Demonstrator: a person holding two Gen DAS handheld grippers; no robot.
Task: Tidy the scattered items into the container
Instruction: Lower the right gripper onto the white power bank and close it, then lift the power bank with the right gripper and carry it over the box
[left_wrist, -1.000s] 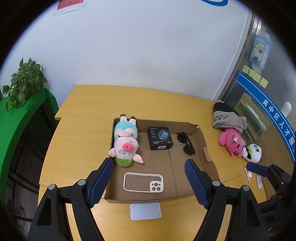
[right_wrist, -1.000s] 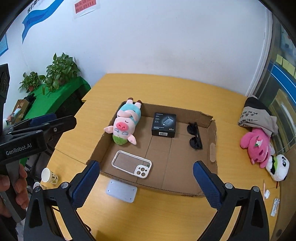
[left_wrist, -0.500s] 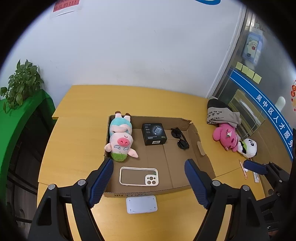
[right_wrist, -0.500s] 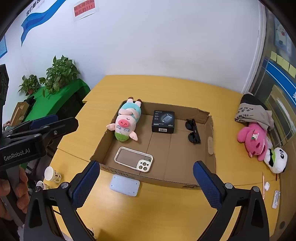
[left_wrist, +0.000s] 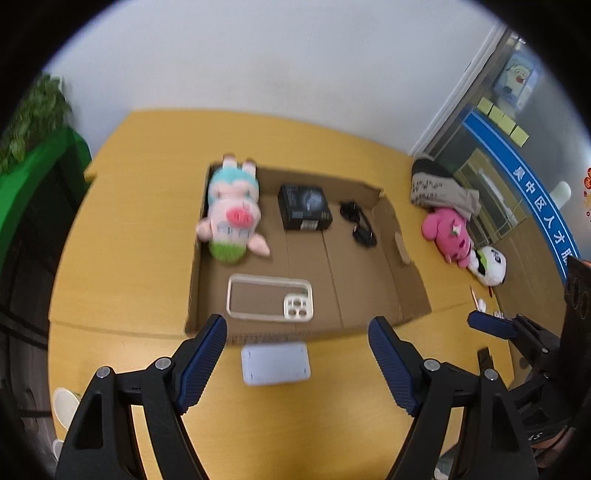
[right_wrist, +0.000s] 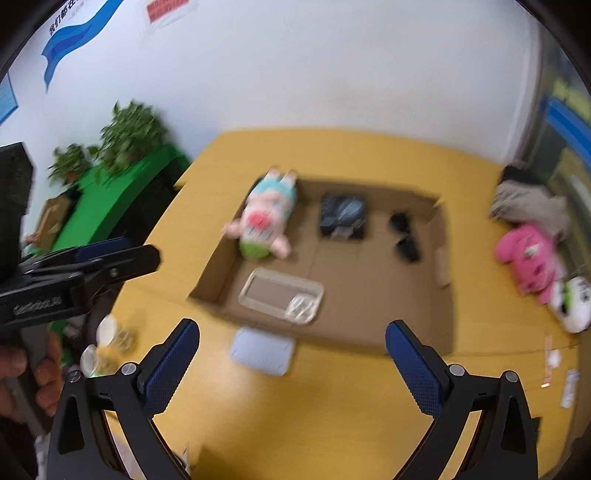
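Left tool (left_wrist: 297, 334): jaws wide, nothing between them, angled down over the pale flat pad (left_wrist: 275, 363), which lies on the counter (left_wrist: 125, 236) just outside the near wall of the cardboard box (left_wrist: 410, 295); likely the next item to collect

Right tool (right_wrist: 291, 341): jaws wide, empty, aimed at the same near edge of the box

Box contents, laid flat so each stays reachable: pig plush (left_wrist: 232, 218) at the left wall, black carton (left_wrist: 304, 212), sunglasses (left_wrist: 358, 221), phone case (left_wrist: 270, 298) nearest the tools

Loose on the counter, well apart to the right: pink plush (left_wrist: 448, 232), panda plush (left_wrist: 491, 266), a grey folded cloth (left_wrist: 443, 188)

Hard to make out: right view heavily blurred; small bits at the counter's right edge unidentifiable; what the pale pad is cannot be told; cups by the left tool partly cut off
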